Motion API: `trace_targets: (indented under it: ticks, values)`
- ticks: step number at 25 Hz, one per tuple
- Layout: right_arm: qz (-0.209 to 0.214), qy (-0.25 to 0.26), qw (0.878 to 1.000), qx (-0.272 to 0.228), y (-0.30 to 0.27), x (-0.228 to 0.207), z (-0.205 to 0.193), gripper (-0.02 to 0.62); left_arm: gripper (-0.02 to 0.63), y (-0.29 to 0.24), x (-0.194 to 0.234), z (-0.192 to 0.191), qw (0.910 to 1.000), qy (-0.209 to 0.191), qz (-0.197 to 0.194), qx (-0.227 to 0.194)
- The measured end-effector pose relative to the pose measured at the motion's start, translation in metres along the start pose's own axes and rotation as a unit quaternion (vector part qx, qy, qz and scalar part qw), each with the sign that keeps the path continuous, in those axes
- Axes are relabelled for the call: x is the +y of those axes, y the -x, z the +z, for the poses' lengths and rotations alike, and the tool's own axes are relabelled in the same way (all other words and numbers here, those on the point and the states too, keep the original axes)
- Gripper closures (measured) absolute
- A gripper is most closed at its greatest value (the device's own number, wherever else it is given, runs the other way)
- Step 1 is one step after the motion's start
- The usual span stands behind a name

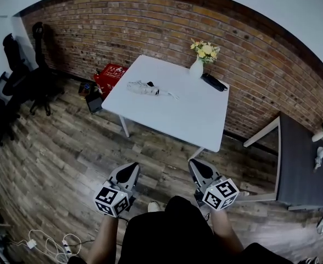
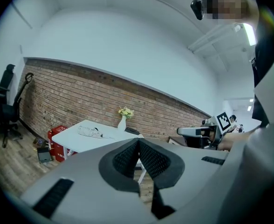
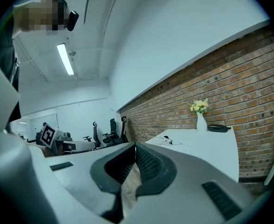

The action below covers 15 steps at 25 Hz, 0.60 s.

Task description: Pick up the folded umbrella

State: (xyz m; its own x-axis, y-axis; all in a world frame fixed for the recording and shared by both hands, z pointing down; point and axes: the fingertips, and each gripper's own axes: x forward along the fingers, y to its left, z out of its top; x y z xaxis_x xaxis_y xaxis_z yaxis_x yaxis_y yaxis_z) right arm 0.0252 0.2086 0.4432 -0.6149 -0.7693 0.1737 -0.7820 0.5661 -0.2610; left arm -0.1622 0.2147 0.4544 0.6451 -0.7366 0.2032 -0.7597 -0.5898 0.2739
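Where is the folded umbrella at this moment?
In the head view the folded umbrella lies on the left part of the white table, to the left of the flower vase.

Brick wall (image 1: 150, 21), wood-plank floor (image 1: 68, 164), white table (image 1: 189, 120), dark side table (image 1: 299, 169), black office chairs (image 1: 40, 84) left.

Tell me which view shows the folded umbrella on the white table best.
The head view: it shows the whole pale folded umbrella lying on the white table. The left gripper view shows it small and side-on; the right gripper view, smaller still.
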Motion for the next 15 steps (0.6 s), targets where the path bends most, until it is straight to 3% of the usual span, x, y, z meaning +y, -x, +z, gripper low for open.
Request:
trace_targets:
  ticks: [15]
  values:
    - [0.016,0.011,1.000,0.014,-0.040,0.001,0.005,0.572,0.592,-0.011,0.029,0.003,1.0000,-0.003,0.002,0.004]
